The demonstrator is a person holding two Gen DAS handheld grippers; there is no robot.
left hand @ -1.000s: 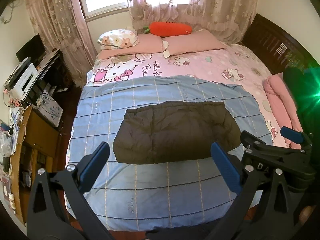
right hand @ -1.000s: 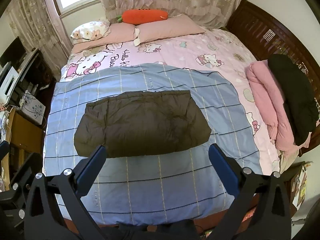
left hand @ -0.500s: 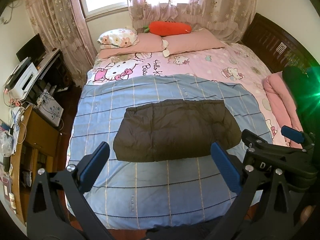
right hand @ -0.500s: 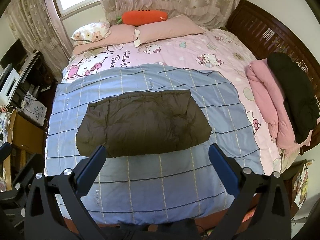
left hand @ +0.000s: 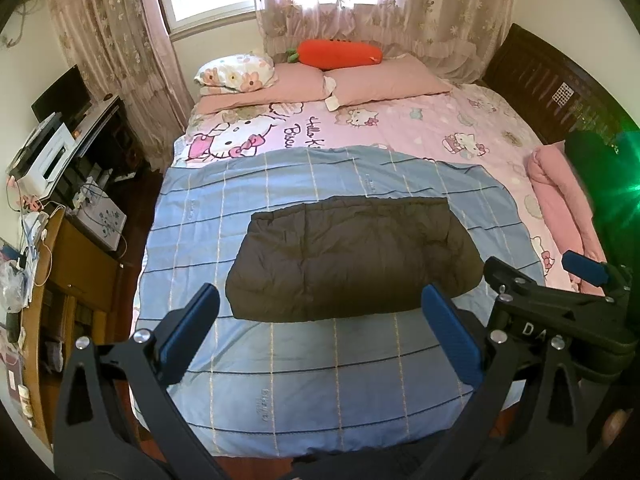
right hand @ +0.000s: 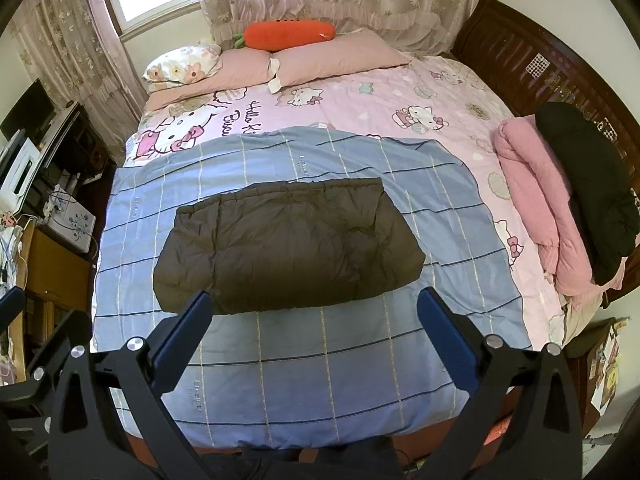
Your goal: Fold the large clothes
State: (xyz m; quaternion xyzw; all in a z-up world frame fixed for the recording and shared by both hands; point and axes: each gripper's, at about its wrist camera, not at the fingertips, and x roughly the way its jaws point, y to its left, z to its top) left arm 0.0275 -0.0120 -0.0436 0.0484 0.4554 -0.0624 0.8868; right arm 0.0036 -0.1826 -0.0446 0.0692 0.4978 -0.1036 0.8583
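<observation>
A dark brown padded jacket (left hand: 352,258) lies folded into a compact rectangle on the blue checked sheet (left hand: 320,376), and also shows in the right wrist view (right hand: 286,246). My left gripper (left hand: 320,336) is open and empty, held above the foot of the bed, short of the jacket. My right gripper (right hand: 316,338) is open and empty too, at about the same height and distance. The right gripper's body shows at the right edge of the left wrist view (left hand: 560,312).
Pink pillows (right hand: 320,60) and an orange carrot cushion (right hand: 290,34) lie at the head of the bed. A pink garment (right hand: 536,200) and a black garment (right hand: 584,184) are piled at the right edge. A cluttered desk (left hand: 52,240) stands on the left.
Both grippers have drawn back and up slightly, so the jacket sits a little higher in both views. The jacket has not moved. Both grippers stay open.
</observation>
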